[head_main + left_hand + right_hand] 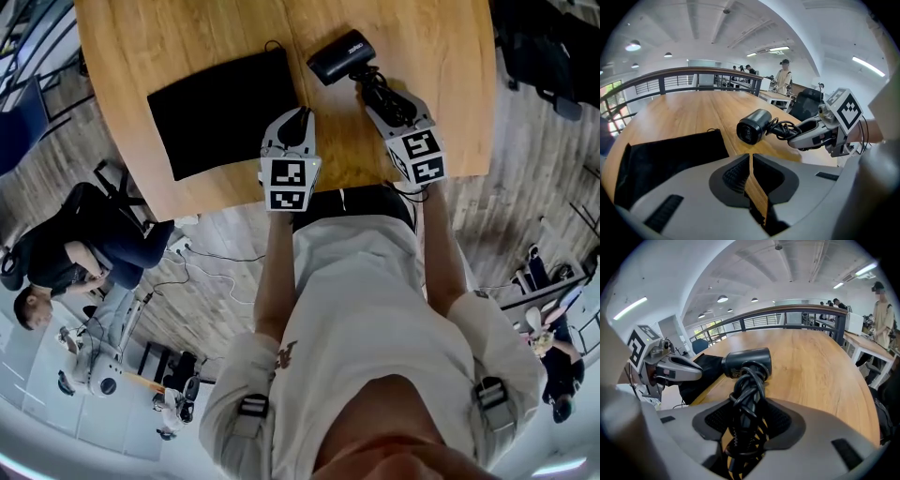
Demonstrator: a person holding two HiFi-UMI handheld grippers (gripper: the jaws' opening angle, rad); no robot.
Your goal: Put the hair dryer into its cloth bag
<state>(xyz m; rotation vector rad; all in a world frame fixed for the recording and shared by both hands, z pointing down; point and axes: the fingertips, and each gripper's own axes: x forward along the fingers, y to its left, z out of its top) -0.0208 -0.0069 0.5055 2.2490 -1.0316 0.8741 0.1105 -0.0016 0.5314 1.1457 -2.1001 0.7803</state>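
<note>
One hair dryer point(342, 56) is here, and one coiled cord point(747, 380) is wound about its handle. There is one black cloth bag point(225, 111) and one wooden surface point(169, 37). The hand-held grippers number two: the left hand-held gripper point(301, 116) and the right hand-held gripper point(373, 86). Each bears one marker cube, making two cubes point(289, 183) point(420, 155). Besides the wearer, the head view shows two other people: one person at the left point(66, 262) and one person at the right point(555, 367).
</note>
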